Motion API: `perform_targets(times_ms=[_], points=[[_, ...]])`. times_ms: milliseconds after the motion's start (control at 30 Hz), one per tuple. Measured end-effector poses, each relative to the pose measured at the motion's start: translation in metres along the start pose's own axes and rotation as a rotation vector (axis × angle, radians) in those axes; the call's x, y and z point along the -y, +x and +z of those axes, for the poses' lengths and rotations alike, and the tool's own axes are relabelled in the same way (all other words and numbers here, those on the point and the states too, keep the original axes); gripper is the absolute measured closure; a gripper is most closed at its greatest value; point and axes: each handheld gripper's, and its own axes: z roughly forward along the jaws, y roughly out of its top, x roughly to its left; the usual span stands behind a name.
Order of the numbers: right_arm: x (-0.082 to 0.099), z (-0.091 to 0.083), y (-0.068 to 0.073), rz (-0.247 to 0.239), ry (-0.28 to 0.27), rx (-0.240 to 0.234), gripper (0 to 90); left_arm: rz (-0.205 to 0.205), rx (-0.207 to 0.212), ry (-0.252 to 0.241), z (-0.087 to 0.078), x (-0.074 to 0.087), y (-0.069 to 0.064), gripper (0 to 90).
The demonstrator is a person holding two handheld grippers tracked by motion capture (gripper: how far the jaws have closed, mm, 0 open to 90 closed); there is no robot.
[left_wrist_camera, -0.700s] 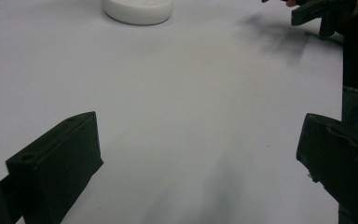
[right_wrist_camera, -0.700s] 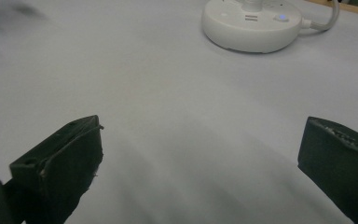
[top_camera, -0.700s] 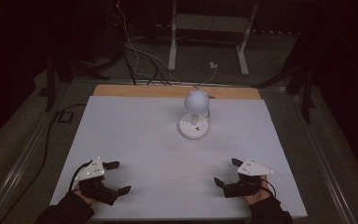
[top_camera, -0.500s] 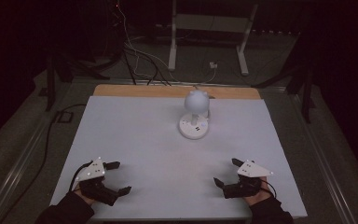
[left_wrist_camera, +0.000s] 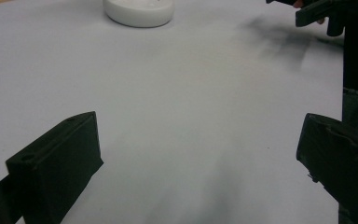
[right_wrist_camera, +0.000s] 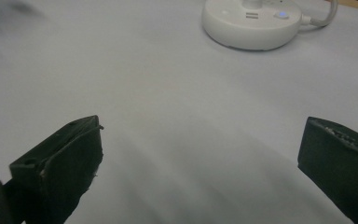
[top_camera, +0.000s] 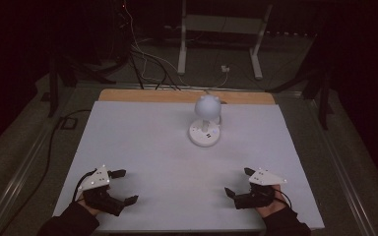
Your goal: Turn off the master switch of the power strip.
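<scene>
High view: white surface (top_camera: 142, 147) bare but for lamp (top_camera: 205, 124) at far centre. Left hand-held gripper (top_camera: 122, 188) and right hand-held gripper (top_camera: 237, 182) at near edge, jaws apart, empty. Likely pre-reach; next, forward to lamp.
</scene>
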Motion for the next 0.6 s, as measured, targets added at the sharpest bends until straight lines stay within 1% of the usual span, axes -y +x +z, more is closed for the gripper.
perform_targets(times_ms=[167, 233, 267, 333, 533, 567, 600], points=[[-0.003, -0.002, 0.000, 0.034, -0.007, 0.003, 0.0, -0.001, -0.001, -0.002, 0.000, 0.000, 0.000, 0.3], [-0.007, -0.005, 0.000, 0.044, -0.014, 0.019, 0.0, 0.002, -0.003, 0.000, 0.000, 0.000, 0.000, 0.3], [-0.007, -0.005, 0.000, 0.044, -0.014, 0.019, 0.0, 0.002, -0.003, 0.000, 0.000, 0.000, 0.000, 0.3], [-0.013, -0.009, 0.000, 0.061, -0.018, 0.029, 0.0, 0.001, -0.002, -0.002, 0.000, 0.000, 0.000, 0.3], [-0.021, -0.012, 0.002, 0.074, -0.014, 0.023, 0.0, -0.002, -0.001, -0.001, 0.000, 0.000, 0.000, 0.3], [-0.025, -0.013, 0.000, 0.096, -0.021, 0.009, 0.0, -0.002, -0.001, 0.000, 0.000, 0.000, 0.000, 0.3], [-0.025, -0.013, 0.000, 0.096, -0.021, 0.009, 0.0, 0.000, -0.002, 0.000, 0.000, 0.000, 0.000, 0.3]])
